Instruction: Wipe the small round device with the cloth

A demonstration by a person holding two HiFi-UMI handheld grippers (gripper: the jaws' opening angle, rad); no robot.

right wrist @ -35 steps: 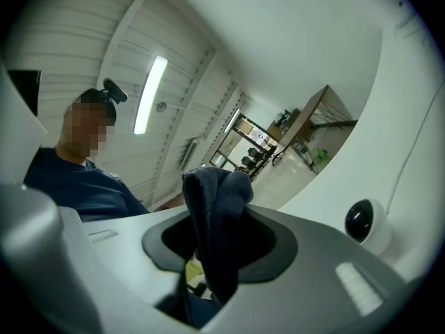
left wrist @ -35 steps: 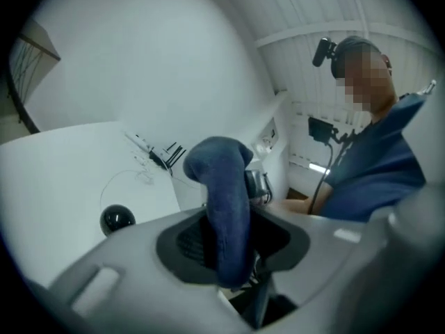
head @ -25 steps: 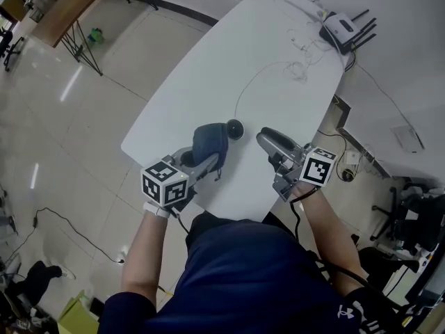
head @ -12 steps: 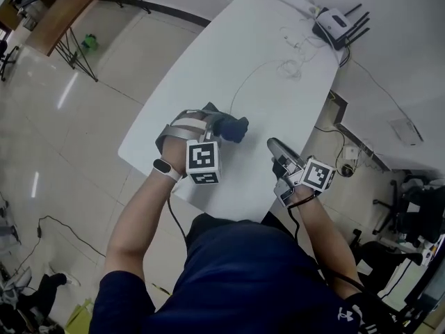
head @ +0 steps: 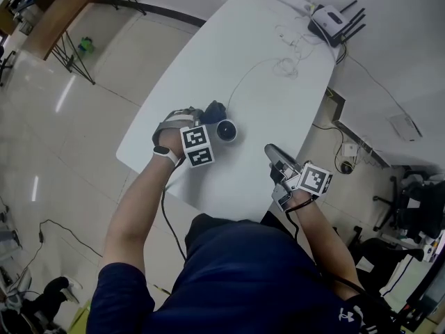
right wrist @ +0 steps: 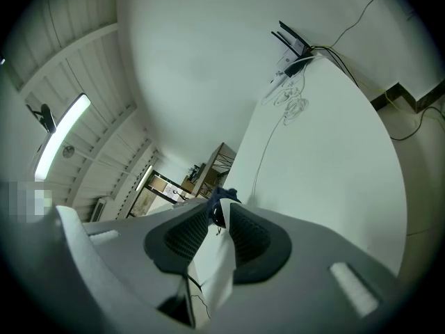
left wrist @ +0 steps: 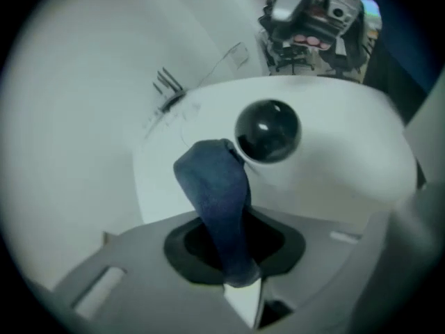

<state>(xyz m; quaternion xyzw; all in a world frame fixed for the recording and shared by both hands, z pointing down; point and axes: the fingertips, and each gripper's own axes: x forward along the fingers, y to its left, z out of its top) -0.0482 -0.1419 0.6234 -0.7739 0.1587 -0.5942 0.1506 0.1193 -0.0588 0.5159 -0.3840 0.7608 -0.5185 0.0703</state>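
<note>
Head view takes in a long white oval table [head: 278,110] from above, with the work set towards its near end. The left gripper [head: 207,122] is clamped on a dark blue cloth [head: 213,109]. In the left gripper view a fold of it is seen pinched between the pads and hanging forward from them. The right gripper [head: 276,157] is held at the table's near edge, well apart from the work. Its jaws have just been closing, a narrow gap is left, and nothing is held between them. The small round device [head: 226,131], white-bodied with a glossy black domed face, is set on the table just beside the cloth and is apparently touched by its free end.

The wiping is judged to be only beginning. It would be done well if the loose end of the cloth were laid flat on the dome and drawn across it in short, light passes. The device is small and unheld, so it could be pushed along or tipped, and steadying by the right gripper may be called for. The thin white cable [head: 238,83] trailing away from the device should be kept clear.

The black face is turned upward and towards the person. No long axis is offered by so round a body. Its one axis is judged to run through the dome's centre, steeply up from the table.
</note>
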